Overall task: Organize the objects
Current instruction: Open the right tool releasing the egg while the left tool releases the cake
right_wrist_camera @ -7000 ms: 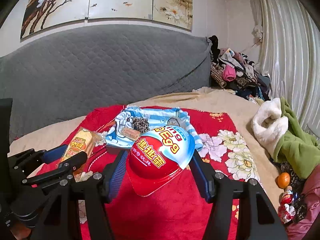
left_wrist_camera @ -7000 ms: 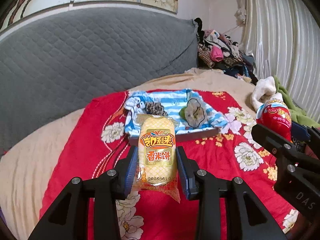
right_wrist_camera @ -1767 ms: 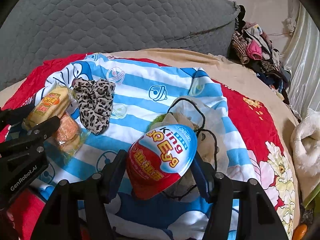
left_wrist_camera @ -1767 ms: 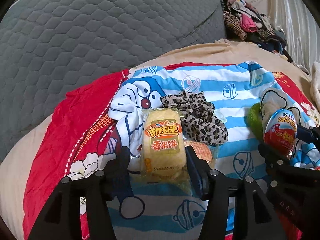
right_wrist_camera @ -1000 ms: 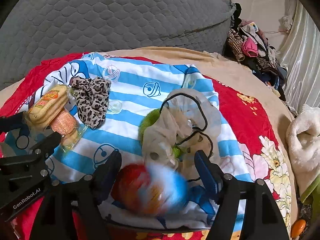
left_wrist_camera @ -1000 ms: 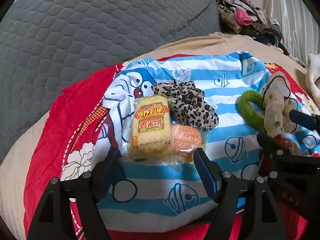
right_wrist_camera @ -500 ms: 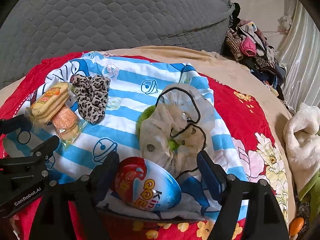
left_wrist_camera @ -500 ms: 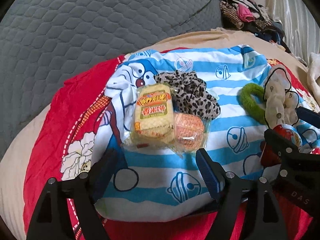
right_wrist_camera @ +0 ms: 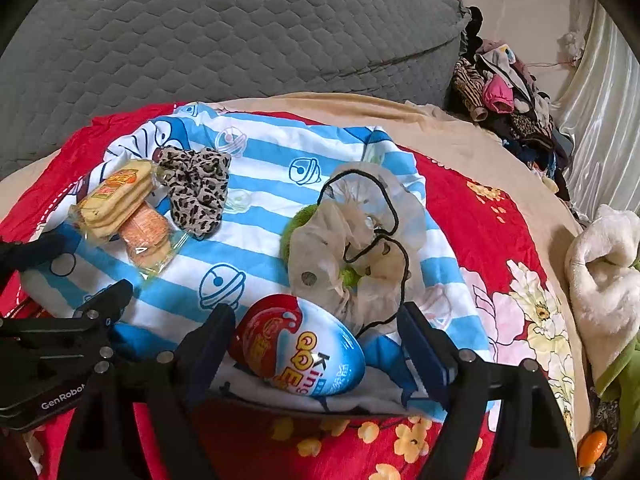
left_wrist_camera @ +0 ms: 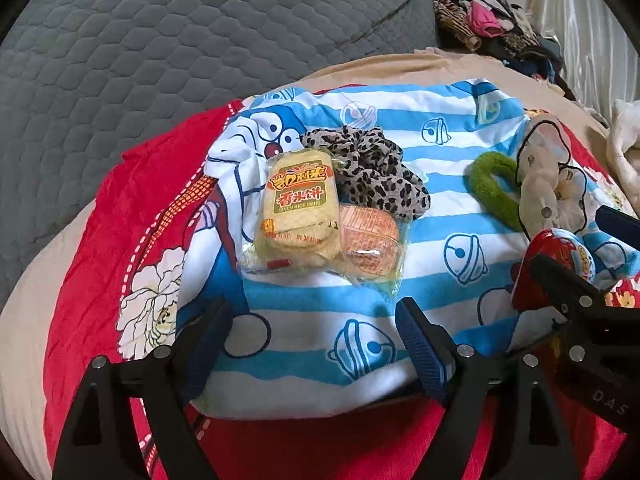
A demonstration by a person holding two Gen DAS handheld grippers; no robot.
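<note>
rice cracker pack: the yellow rice cracker pack [left_wrist_camera: 298,210] lies on the Doraemon cloth [left_wrist_camera: 400,304], leaning on an orange snack pack [left_wrist_camera: 370,238], leopard scrunchie [left_wrist_camera: 370,170] touching behind. Looks placed to me.
left gripper [left_wrist_camera: 316,340]: jaws spread wide, nothing in them, just short of the packs.
scrunchies: green scrunchie [left_wrist_camera: 494,188] and beige organza scrunchie [right_wrist_camera: 356,240] sit bunched together mid-cloth.
toy egg: the red-and-blue surprise egg [right_wrist_camera: 298,350] rests on the cloth's near edge.
right gripper [right_wrist_camera: 316,340]: jaws released, egg loose between them.
left to do: an orange thing at the far right, maybe.
surface: red floral bedspread [right_wrist_camera: 480,232] on a bed.
room: grey quilted headboard [right_wrist_camera: 220,32], clothes pile [right_wrist_camera: 508,100] by the curtain.
</note>
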